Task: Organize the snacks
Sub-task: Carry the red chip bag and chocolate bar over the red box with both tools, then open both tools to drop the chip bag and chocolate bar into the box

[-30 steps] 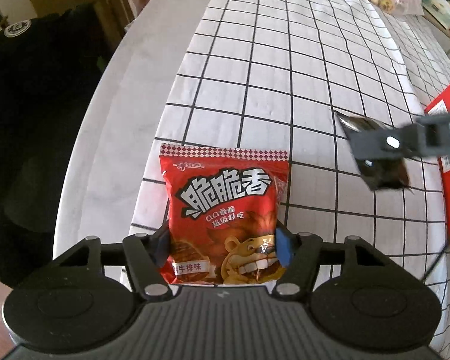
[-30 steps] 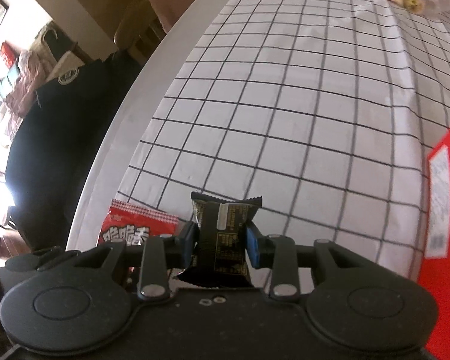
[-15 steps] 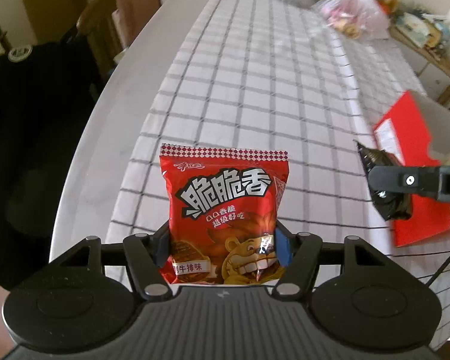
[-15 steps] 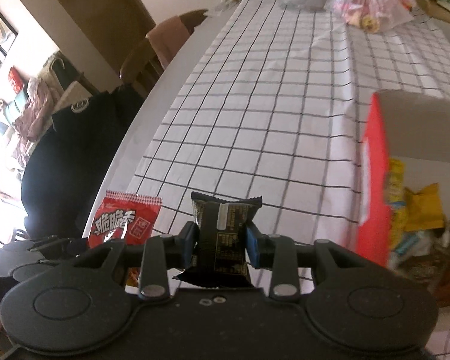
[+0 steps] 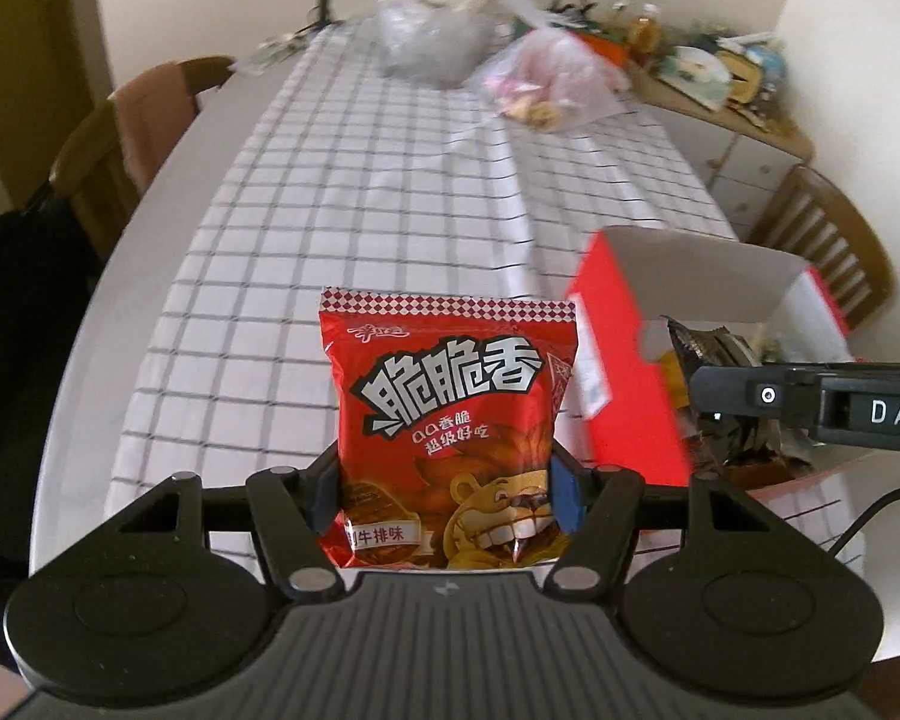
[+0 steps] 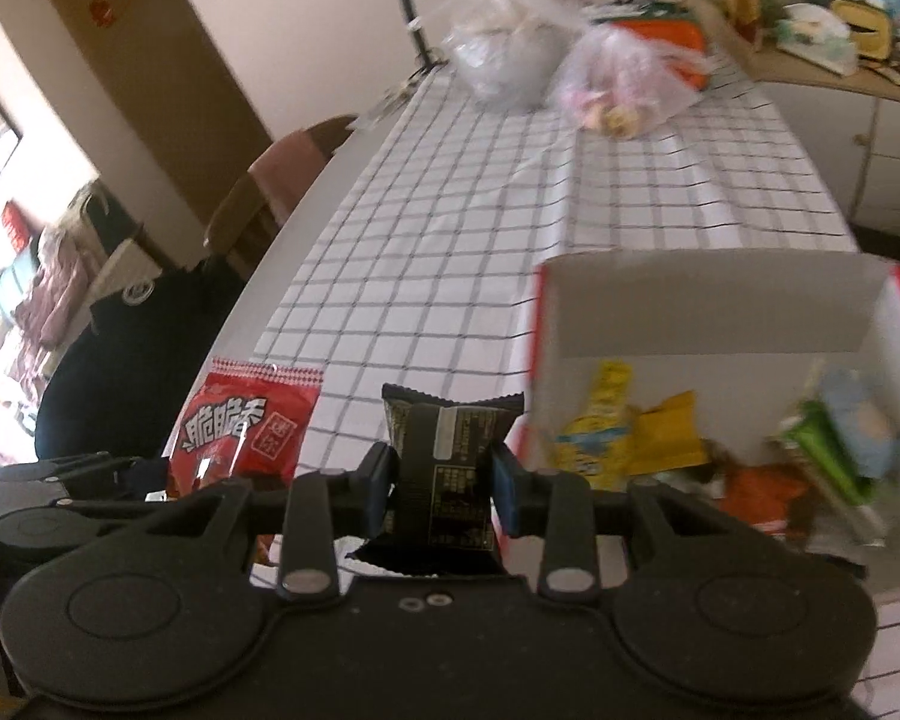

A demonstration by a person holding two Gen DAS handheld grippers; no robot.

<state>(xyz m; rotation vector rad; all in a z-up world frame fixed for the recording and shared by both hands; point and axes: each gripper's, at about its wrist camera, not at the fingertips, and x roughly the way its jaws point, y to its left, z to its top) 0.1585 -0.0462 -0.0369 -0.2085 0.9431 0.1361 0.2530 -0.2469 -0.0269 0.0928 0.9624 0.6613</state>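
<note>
You are mid-carry, your left gripper point(image 5: 444, 492) clamped on the red bag point(image 5: 450, 420) and your right gripper point(image 6: 444, 483) clamped on the black packet point(image 6: 447, 480), both just left of the box point(image 6: 708, 312); next, reach over its rim and release.

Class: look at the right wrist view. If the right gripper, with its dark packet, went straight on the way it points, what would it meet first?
Probably the checked tablecloth, just left of the red box. The right gripper points down past the dark packet; depth is unclear, so it might clip the box's near corner.
</note>
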